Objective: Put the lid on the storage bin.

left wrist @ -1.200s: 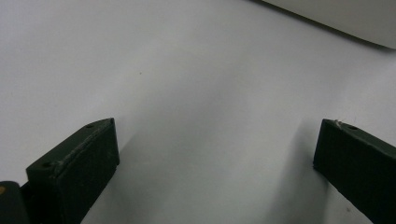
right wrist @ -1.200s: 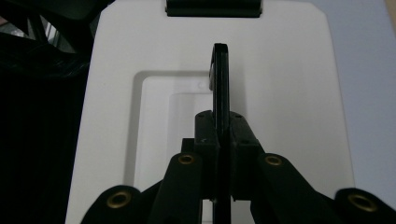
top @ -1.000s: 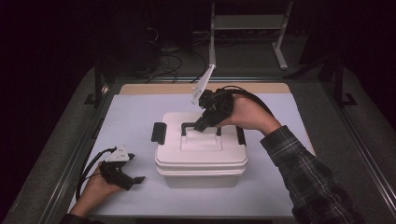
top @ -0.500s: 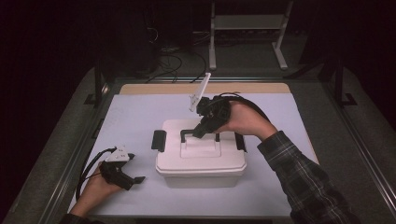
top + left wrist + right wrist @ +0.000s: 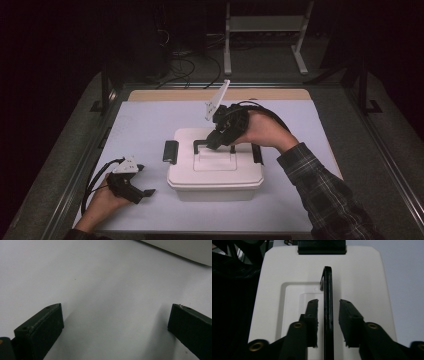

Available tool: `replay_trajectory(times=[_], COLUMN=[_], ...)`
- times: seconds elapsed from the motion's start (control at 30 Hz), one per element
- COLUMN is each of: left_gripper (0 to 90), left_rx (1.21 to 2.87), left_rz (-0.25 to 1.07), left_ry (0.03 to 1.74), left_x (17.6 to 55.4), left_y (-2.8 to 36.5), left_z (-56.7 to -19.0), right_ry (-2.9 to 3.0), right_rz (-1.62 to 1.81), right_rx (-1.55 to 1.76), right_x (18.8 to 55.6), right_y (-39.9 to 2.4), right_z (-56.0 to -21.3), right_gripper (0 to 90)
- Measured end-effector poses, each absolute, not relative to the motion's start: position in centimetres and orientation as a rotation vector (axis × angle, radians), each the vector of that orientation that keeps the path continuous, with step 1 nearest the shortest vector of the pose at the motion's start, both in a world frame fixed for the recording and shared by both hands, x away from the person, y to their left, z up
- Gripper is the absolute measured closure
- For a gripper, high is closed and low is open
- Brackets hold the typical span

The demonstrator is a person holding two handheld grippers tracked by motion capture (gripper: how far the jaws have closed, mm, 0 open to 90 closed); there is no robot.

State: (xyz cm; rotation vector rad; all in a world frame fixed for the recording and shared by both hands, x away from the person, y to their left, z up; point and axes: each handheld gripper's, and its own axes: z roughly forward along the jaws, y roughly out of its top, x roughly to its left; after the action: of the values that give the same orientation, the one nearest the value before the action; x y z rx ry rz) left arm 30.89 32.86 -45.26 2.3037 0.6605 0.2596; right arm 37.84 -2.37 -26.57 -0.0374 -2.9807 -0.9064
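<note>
A bench (image 5: 150, 125) with a pale sheet top carries a white lidded box (image 5: 215, 170) near its middle, long axis running left to right across the bench. The box is rectangular with rounded corners, a recessed panel in the lid, and black latches at its two short ends; the left latch (image 5: 170, 151) sticks out sideways. A thin black handle (image 5: 328, 312) stands upright on the lid, running along the box's length.

The right gripper (image 5: 328, 322) reaches down over the lid from the far side; its jaws are partly open and straddle the raised handle, with small gaps on both sides.

The left gripper (image 5: 131, 180) rests low on the bench, left of the box and apart from it, jaws spread wide, holding nothing.
</note>
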Motion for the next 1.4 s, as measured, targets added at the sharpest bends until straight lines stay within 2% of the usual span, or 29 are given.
replay_trajectory(times=[0.2,0.5,0.87,1.1,1.4], left_gripper=[0.0,0.0,0.0,0.0,0.0], left_rx=[2.302,2.301,2.301,2.303,2.302], left_rz=[0.259,0.259,0.259,0.256,0.259], left_ry=[0.662,0.662,0.663,0.662,0.662], left_x=[30.9,30.9,30.9,30.9,30.9], left_y=[32.8,32.8,32.8,32.9,32.9], left_z=[-45.3,-45.3,-45.3,-45.3,-45.3], right_ry=[-3.023,-3.059,-3.062,-3.067,-3.036], right_rz=[-0.971,-1.04,-1.12,-1.2,-1.229], right_rx=[-0.133,-0.33,-0.524,-0.706,-0.931], right_x=[37.8,37.8,37.6,37.1,35.9], right_y=[-4.0,-7.9,-12.2,-15.7,-19.0], right_z=[-26.0,-25.9,-26.6,-27.3,-30.1], right_gripper=[41.5,24.5,15.0,13.7,9.4])
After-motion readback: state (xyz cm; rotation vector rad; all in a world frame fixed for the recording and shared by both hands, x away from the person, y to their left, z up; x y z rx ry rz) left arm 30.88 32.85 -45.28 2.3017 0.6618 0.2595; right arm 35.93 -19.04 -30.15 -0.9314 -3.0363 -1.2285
